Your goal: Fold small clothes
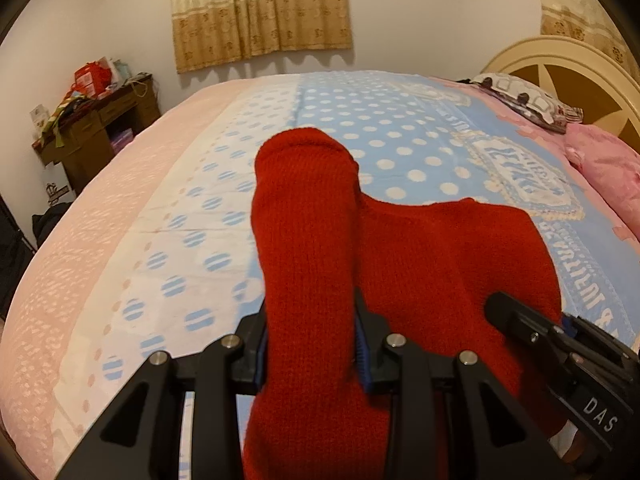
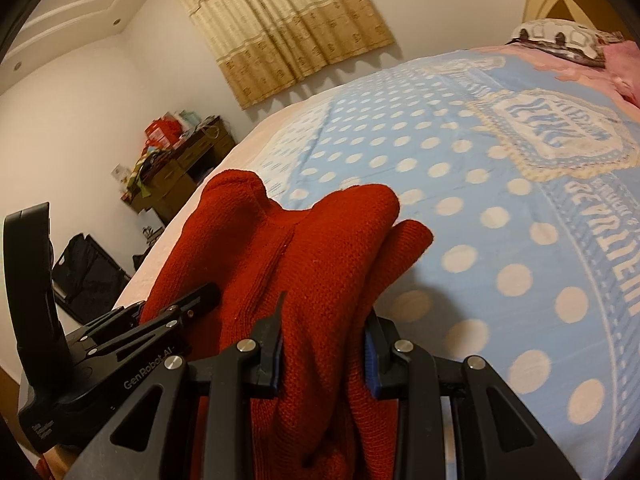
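The left gripper [image 1: 310,344] was clamped on a bunched fold of the red knit garment [image 1: 420,264], and the right gripper [image 2: 324,354] was clamped on another bunch of the same garment [image 2: 288,264]. The knit hung between them just above the bed's bedspread [image 1: 192,208], its folds running forward along the fingers and away from the cameras. In each view the other gripper stood close beside, partly blocking the cloth. White lettering on the gripper bodies read "DAS" and "GenRobot AI". The spread carried a crest with mirrored letters I could not read. Beyond stood a cluttered wooden desk [image 1: 100,120], a curtain [image 1: 260,12], a patterned pillow [image 1: 524,96] and the headboard [image 1: 580,68].
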A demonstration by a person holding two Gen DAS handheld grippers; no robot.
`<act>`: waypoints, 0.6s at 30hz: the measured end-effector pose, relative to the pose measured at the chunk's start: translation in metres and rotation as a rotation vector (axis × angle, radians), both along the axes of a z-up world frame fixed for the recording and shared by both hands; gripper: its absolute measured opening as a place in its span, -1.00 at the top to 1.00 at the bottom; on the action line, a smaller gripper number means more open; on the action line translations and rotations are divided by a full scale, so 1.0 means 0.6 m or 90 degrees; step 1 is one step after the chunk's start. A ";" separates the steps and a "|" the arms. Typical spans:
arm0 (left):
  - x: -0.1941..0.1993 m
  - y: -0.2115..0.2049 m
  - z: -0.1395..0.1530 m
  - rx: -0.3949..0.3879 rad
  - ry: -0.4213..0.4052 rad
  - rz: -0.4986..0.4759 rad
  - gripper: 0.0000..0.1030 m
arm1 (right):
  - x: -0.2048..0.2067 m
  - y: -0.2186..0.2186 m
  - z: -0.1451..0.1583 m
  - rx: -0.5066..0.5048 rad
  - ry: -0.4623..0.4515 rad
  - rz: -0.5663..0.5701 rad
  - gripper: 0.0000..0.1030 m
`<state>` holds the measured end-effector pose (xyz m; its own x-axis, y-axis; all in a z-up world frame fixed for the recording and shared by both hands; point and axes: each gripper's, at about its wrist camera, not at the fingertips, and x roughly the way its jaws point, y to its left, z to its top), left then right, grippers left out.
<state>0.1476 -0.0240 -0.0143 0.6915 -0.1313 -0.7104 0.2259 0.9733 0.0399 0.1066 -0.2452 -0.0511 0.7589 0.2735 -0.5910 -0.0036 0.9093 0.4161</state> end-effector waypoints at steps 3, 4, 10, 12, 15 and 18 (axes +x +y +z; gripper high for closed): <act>-0.001 0.024 0.002 0.000 -0.003 0.015 0.33 | 0.003 0.028 0.003 -0.008 0.001 0.019 0.39; 0.000 0.033 0.002 -0.001 -0.003 0.021 0.33 | 0.005 0.036 0.004 -0.010 0.001 0.024 0.39; 0.005 0.080 0.003 -0.007 -0.005 0.051 0.33 | 0.017 0.093 0.009 -0.017 -0.001 0.058 0.39; 0.006 0.094 0.004 -0.003 -0.010 0.061 0.33 | 0.022 0.109 0.011 -0.019 -0.002 0.067 0.39; 0.008 0.114 0.006 0.000 -0.016 0.075 0.33 | 0.028 0.130 0.013 -0.021 -0.004 0.080 0.39; 0.012 0.131 0.006 0.003 -0.021 0.087 0.33 | 0.039 0.148 0.013 -0.024 -0.005 0.092 0.39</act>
